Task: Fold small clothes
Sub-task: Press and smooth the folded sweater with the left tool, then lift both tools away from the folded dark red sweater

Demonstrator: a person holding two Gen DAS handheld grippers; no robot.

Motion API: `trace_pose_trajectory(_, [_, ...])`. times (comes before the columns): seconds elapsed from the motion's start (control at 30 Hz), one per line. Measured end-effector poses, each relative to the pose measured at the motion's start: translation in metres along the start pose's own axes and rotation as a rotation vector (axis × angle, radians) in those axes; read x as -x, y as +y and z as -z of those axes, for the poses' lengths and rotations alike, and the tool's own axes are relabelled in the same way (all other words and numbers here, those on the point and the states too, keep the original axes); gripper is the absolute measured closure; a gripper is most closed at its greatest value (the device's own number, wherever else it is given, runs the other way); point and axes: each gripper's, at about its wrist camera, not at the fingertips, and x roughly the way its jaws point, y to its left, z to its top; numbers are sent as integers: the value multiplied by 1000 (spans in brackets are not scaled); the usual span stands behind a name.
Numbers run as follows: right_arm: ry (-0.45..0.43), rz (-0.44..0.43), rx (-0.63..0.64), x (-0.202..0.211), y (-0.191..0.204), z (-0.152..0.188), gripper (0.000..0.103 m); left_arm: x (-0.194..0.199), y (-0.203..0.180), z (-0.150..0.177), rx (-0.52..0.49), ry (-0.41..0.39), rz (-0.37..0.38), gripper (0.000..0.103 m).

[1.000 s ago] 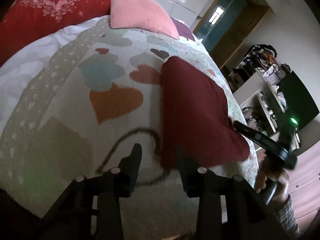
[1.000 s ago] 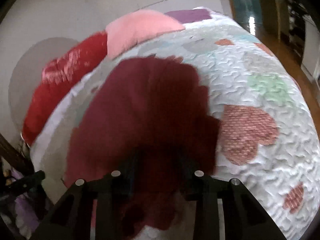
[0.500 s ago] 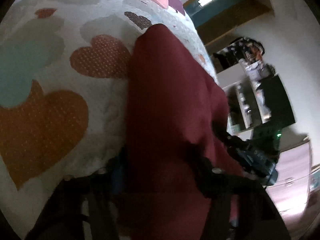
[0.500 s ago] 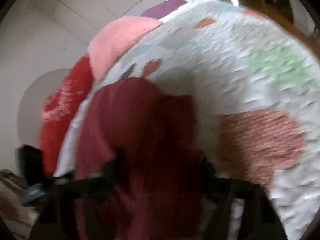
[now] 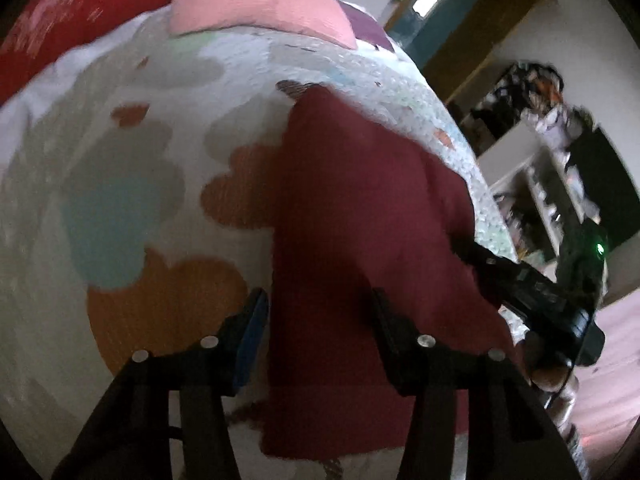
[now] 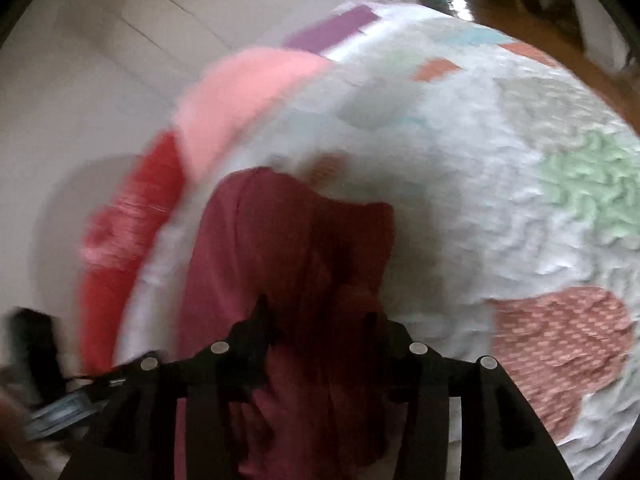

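A dark red garment (image 5: 360, 216) lies on the heart-patterned quilt (image 5: 140, 184) of a bed. My left gripper (image 5: 318, 312) is low over the garment's near edge, its jaws spread wide with the cloth lying between them. My right gripper (image 6: 318, 328) shows at the right of the left wrist view (image 5: 532, 292), at the garment's right edge. In the right wrist view the garment (image 6: 288, 264) bunches up between the spread fingers; whether they pinch it is unclear through the blur.
A pink pillow (image 5: 256, 4) and a red pillow (image 5: 76, 12) lie at the head of the bed. Shelves with clutter (image 5: 548, 184) and a doorway (image 5: 436, 12) are off the bed's right side. The bed edge is close to the garment's right side.
Both grippers dropped onto the garment's near edge, then drew back a little. The garment now looks rumpled and lifted at the right gripper. Both views are motion-blurred.
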Motion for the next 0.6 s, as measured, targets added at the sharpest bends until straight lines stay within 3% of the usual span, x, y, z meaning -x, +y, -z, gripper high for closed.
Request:
trace_pose_trajectory(0.1, [-51,-6,12,22,1,9,50,20,9,15,28,-40,20,53])
trace_pose_trajectory(0.2, [-134,8,114,63,22,15,50,55,13,39,25,-123,-12,53])
trace_pose_trajectory(0.33, [-194,-104,191,102,56,24,50,94,13,71,26,-229,-106,50])
trace_pose_trajectory(0.47, [-122,-204,255,94,90,48,50,132,6,98,-35,-363,-242,41])
trace_pose_trajectory(0.6, [-7,-107,285,45,92,79,52,168,-1,118,-92,-484,-345,26])
